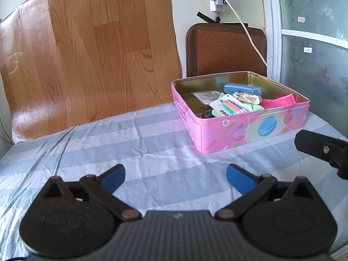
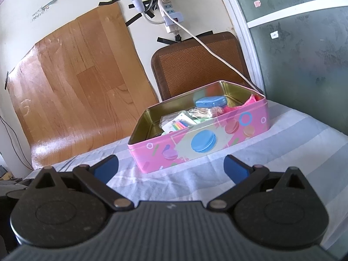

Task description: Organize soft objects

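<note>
Both grippers hover over striped sheet (image 1: 152, 134), jaws wide apart, nothing held: left gripper (image 1: 175, 175), right gripper (image 2: 171, 167). Blue pads (image 1: 113, 178) show on each. Pink tin (image 1: 245, 128) w/ macaron print sits ahead, off to the right of the left gripper, just ahead of the right one, not touching either. Inside: pink cloth (image 1: 279, 101) at far right corner, blue case (image 1: 242, 89), candle pack (image 1: 230, 106), cotton swabs (image 1: 248, 97). Writing on tin's left side too blurred to read. Behind: brown chair (image 1: 226, 50), wood-print sheet (image 1: 87, 54), power strip (image 2: 171, 15) taped to wall.
</note>
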The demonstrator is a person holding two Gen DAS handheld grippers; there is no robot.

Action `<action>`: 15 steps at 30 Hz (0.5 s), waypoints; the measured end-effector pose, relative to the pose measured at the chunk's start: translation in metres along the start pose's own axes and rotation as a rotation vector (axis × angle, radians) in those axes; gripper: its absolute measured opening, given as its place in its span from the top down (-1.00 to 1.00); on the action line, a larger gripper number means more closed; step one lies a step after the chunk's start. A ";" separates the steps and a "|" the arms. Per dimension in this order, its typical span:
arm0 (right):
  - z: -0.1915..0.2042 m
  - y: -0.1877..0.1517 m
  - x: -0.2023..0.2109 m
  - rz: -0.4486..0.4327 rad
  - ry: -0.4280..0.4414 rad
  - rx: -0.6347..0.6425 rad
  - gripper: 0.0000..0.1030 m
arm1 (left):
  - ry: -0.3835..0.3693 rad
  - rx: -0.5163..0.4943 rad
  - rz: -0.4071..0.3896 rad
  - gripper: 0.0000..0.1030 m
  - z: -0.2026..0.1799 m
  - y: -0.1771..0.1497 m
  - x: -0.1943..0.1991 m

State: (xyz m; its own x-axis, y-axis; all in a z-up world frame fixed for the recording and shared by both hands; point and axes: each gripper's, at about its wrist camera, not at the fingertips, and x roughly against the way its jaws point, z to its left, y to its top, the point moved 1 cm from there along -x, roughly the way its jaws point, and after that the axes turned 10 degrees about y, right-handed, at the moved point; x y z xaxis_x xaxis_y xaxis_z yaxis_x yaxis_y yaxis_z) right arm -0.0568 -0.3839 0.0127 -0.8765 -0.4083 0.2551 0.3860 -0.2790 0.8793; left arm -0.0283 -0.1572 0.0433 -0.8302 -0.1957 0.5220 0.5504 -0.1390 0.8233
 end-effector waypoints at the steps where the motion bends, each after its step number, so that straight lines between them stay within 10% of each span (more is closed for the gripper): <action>1: -0.001 0.000 0.000 0.000 0.001 0.000 -1.00 | 0.004 -0.002 0.001 -0.99 -0.001 0.000 0.000; 15: 0.000 0.000 0.000 -0.009 -0.008 0.012 -1.00 | 0.002 -0.024 0.018 -0.99 -0.004 0.000 -0.003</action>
State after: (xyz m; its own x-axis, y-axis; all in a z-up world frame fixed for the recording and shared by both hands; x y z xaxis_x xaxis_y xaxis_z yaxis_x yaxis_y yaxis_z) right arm -0.0569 -0.3842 0.0127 -0.8823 -0.3985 0.2503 0.3744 -0.2722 0.8864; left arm -0.0256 -0.1603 0.0406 -0.8200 -0.2004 0.5361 0.5672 -0.1587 0.8082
